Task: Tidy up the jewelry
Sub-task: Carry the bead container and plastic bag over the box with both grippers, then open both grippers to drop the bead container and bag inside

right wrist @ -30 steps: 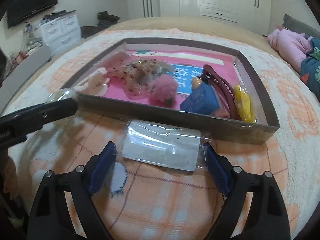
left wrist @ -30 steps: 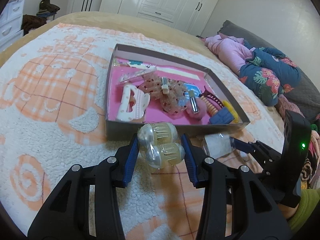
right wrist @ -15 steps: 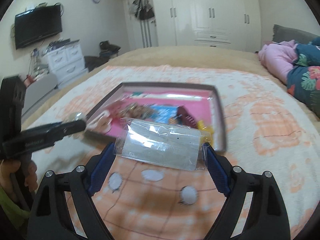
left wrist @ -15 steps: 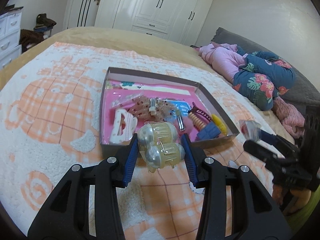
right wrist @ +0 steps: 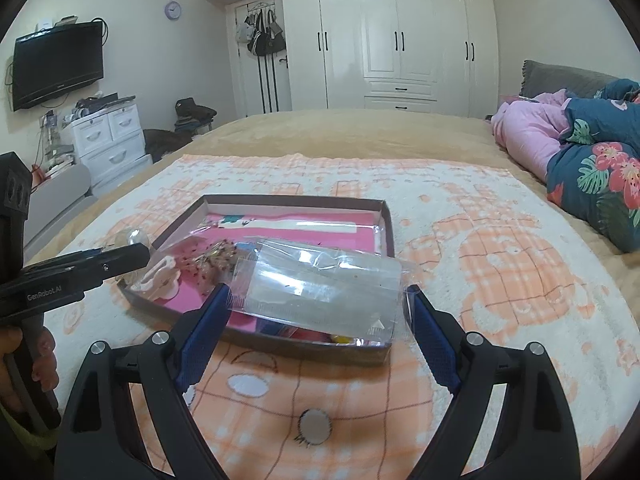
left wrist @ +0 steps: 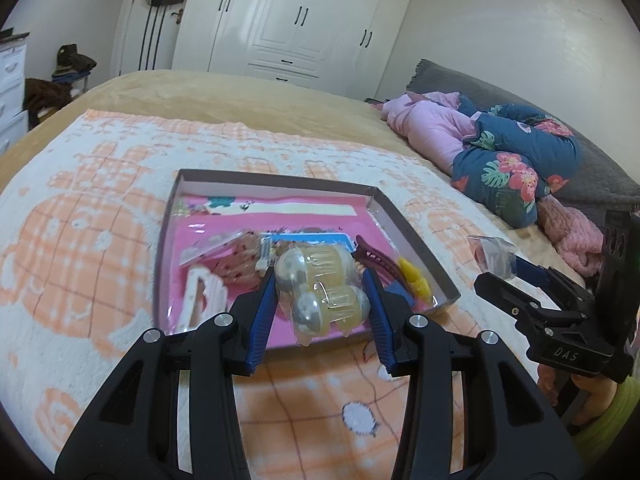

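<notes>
Left gripper [left wrist: 322, 294] clamps bagged hair claws [left wrist: 320, 292]; right gripper [right wrist: 316, 312] pinches a slippery plastic packet [right wrist: 320, 284] (could slip) above the box [left wrist: 408, 236]

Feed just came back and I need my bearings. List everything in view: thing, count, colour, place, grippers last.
Box: 1, grey rim, pink floor, on blanket.
Hair claw: 1, white, box left.
Clip: 1, maroon, box right.
Yellow piece: 1, box right corner.
Blanket: 1, white-orange, on bed.
Bedding: pink and floral blue, right.
Wardrobe: 1, white, rear.
TV: 1, black, left wall.
Drawers: white, left.
Left gripper: shut on yellowish clips.
Right gripper: shut on clear packet.
</notes>
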